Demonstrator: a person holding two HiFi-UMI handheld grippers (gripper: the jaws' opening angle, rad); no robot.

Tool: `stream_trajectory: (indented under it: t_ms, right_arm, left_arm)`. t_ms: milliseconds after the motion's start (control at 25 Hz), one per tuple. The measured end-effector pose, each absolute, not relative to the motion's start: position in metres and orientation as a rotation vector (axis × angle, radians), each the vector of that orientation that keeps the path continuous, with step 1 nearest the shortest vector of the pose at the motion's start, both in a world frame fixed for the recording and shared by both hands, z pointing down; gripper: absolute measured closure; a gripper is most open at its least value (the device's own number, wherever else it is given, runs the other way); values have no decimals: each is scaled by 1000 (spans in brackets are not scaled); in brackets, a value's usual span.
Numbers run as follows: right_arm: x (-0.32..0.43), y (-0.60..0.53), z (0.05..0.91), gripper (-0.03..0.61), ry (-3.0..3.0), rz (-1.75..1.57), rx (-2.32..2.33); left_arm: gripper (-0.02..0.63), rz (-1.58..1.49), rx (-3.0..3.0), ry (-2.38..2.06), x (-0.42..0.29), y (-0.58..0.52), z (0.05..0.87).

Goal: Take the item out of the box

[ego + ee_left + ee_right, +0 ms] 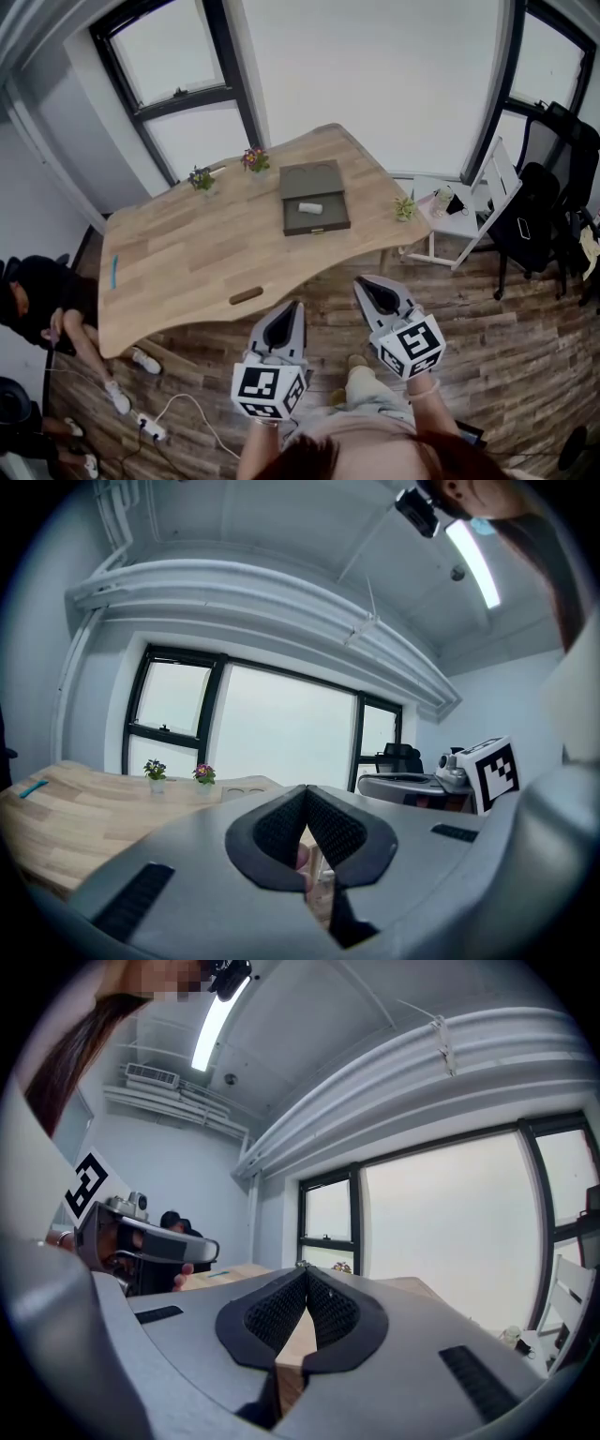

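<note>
An olive-green box (315, 197) lies open on the far part of the wooden table (187, 253). A small white item (310, 208) rests inside it. My two grippers hang over the wood floor, well short of the table's near edge. The left gripper (292, 310) is shut and empty, its fingertips meeting in the left gripper view (306, 789). The right gripper (368, 284) is likewise shut with nothing held, as the right gripper view (307, 1269) shows. Both point toward the table.
Two small flower pots (201, 178) (254, 160) stand at the table's back edge, a small plant (405, 208) at its right corner. A blue pen (114, 272) and a brown piece (247, 296) lie nearer. A white folding chair (459, 220) stands right. A person (37, 300) sits left, by a power strip (150, 429).
</note>
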State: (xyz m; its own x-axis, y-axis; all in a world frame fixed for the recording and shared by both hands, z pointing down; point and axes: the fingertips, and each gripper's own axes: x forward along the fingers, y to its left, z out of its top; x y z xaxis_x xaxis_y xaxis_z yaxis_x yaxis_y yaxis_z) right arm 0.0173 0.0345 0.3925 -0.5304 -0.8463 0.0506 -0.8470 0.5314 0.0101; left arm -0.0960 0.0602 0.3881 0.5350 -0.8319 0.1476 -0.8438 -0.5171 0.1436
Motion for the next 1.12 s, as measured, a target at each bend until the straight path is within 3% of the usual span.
stream_trajectory:
  t_ms: [1120]
  right_arm:
    - [6, -103, 396, 578, -2726, -7, 1381]
  left_arm:
    - [614, 114, 2565, -1441, -87, -75, 385]
